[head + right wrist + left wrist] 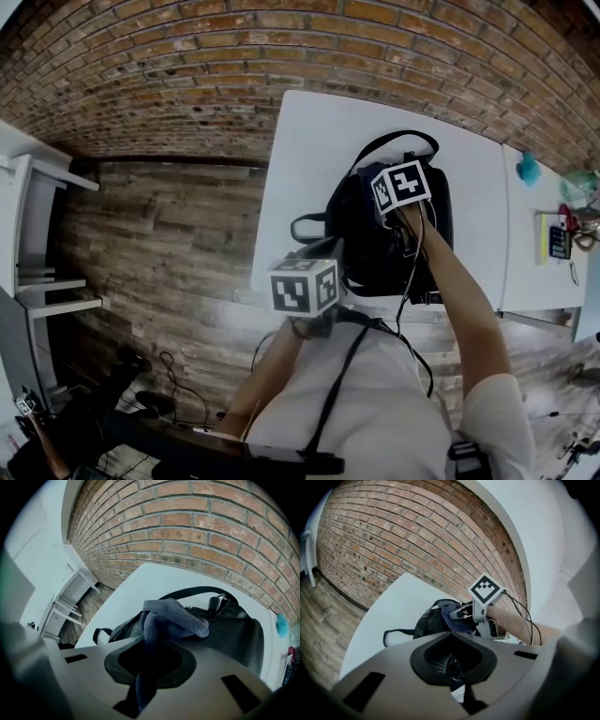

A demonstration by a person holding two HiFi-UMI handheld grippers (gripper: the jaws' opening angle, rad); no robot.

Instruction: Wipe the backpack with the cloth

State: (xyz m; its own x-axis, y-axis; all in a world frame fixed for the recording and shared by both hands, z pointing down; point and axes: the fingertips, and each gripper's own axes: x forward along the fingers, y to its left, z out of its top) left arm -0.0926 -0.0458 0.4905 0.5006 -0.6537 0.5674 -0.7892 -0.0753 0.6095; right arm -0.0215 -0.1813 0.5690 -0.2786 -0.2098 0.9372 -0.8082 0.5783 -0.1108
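A black backpack (375,239) lies on a white table (309,159). My right gripper (400,199) hangs over its top, shut on a blue-grey cloth (173,618) that drapes onto the backpack (234,630). In the right gripper view the cloth runs down between the jaws of the right gripper (147,667). My left gripper (309,291) sits at the bag's near-left edge. In the left gripper view, dark bag fabric fills the gap of the left gripper (452,665). Ahead of it are the backpack (426,620), the cloth (457,620) and the right gripper (464,612).
A brick wall (187,75) runs behind the table, with wooden floor (159,244) to the left and a white shelf unit (37,234) at far left. A second table on the right holds a teal object (530,169) and a dark device (559,241). A loose strap (309,228) sticks out left.
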